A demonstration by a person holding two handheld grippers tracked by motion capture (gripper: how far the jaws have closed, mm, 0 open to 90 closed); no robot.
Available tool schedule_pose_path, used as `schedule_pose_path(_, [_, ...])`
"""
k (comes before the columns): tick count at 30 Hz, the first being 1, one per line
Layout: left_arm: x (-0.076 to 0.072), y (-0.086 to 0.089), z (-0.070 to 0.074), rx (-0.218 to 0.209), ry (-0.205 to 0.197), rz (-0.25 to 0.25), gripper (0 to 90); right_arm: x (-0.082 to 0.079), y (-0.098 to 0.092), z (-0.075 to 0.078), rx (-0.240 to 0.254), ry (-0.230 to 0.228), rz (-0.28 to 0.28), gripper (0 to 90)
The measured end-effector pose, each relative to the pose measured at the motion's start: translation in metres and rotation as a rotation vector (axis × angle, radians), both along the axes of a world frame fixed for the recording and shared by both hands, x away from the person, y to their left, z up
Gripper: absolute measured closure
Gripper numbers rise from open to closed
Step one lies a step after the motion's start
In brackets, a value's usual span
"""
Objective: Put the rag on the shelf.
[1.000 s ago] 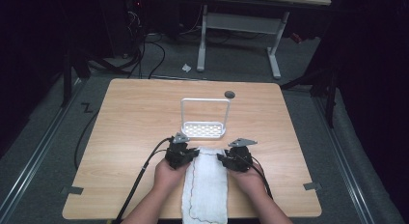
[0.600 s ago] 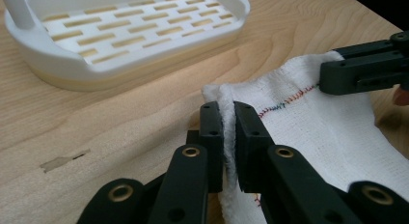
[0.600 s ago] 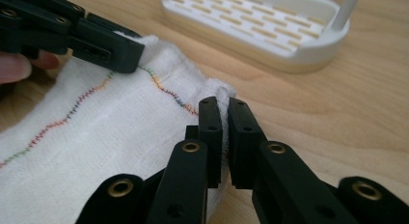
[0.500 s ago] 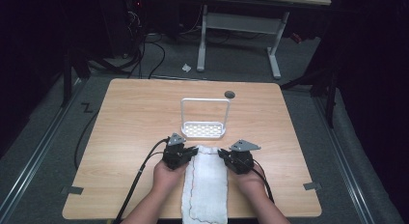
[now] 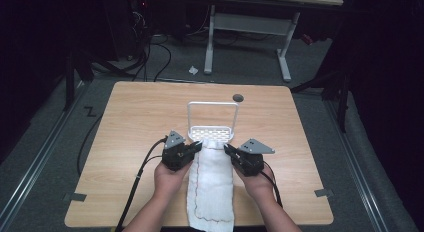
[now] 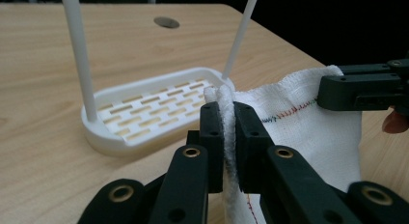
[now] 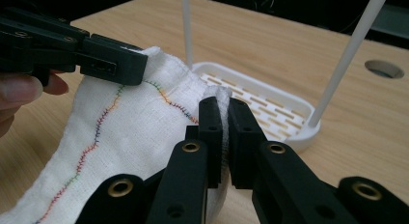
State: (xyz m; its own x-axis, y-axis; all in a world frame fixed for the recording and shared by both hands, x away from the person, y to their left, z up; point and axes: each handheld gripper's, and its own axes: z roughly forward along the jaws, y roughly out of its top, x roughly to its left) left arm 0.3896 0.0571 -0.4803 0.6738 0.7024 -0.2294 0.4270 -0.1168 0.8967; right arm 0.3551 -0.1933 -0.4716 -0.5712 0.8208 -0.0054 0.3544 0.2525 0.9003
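On the table (image 5: 130, 142), a white cloth (image 5: 212, 192) is spread from the near edge towards the white rack (image 5: 212, 128). Its far corners are clamped by the left gripper (image 5: 196, 147) and right gripper (image 5: 229, 151), fingers pressed together.

A wooden table (image 5: 130, 122) stands on grey floor (image 5: 45, 142).

**What the frames cut off or hide**

The white cloth (image 5: 211, 187) runs off the high view's bottom edge, as do the person's forearms. In the left gripper view the rack's two white posts (image 6: 77, 50) leave the top edge. Each pinched cloth corner is hidden between black jaws.
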Motion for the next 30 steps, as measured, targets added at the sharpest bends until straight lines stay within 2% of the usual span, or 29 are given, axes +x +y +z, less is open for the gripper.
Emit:
schedule_pose_path(5, [-0.001, 0.004, 0.02, -0.018, -0.049, -0.003, 83.8, 0.002, 0.004, 0.016, 0.007, -0.042, 0.004, 86.1])
schedule_pose_path(6, [-0.001, 0.004, 0.02, -0.018, -0.049, -0.003, 83.7, 0.002, 0.004, 0.016, 0.007, -0.042, 0.004, 86.1])
schedule_pose_path(7, [-0.002, 0.005, 0.028, -0.022, -0.073, -0.002, 83.8, 0.003, 0.006, 0.025, 0.01, -0.059, 0.007, 86.1])
schedule_pose_path(10, [-0.002, 0.006, 0.037, -0.032, -0.091, 0.001, 83.9, 0.004, 0.009, 0.035, 0.016, -0.079, 0.01, 86.1])
schedule_pose_path(12, [-0.003, 0.008, 0.049, -0.036, -0.117, 0.006, 83.9, 0.005, 0.01, 0.043, 0.023, -0.097, 0.01, 86.1])
schedule_pose_path(13, [-0.003, 0.008, 0.049, -0.036, -0.117, 0.006, 83.9, 0.005, 0.01, 0.043, 0.023, -0.097, 0.01, 86.1])
schedule_pose_path(14, [-0.003, 0.01, 0.056, -0.039, -0.138, 0.008, 83.9, 0.006, 0.012, 0.052, 0.027, -0.116, 0.01, 86.1])
schedule_pose_path(18, [-0.002, 0.012, 0.067, -0.039, -0.164, 0.012, 84.0, 0.007, 0.013, 0.063, 0.03, -0.137, 0.011, 86.1])
schedule_pose_path(21, [-0.002, 0.015, 0.081, -0.051, -0.199, 0.02, 84.0, 0.008, 0.015, 0.078, 0.047, -0.164, 0.012, 86.1])
schedule_pose_path(23, [-0.002, 0.016, 0.085, -0.054, -0.204, 0.02, 84.0, 0.008, 0.015, 0.082, 0.053, -0.173, 0.012, 86.1])
schedule_pose_path(24, [-0.001, 0.017, 0.092, -0.06, -0.217, 0.024, 84.0, 0.009, 0.015, 0.089, 0.058, -0.188, 0.011, 86.1])
schedule_pose_path(30, [0.001, 0.019, 0.113, -0.08, -0.261, 0.033, 84.0, 0.012, 0.017, 0.111, 0.074, -0.231, 0.009, 86.2])
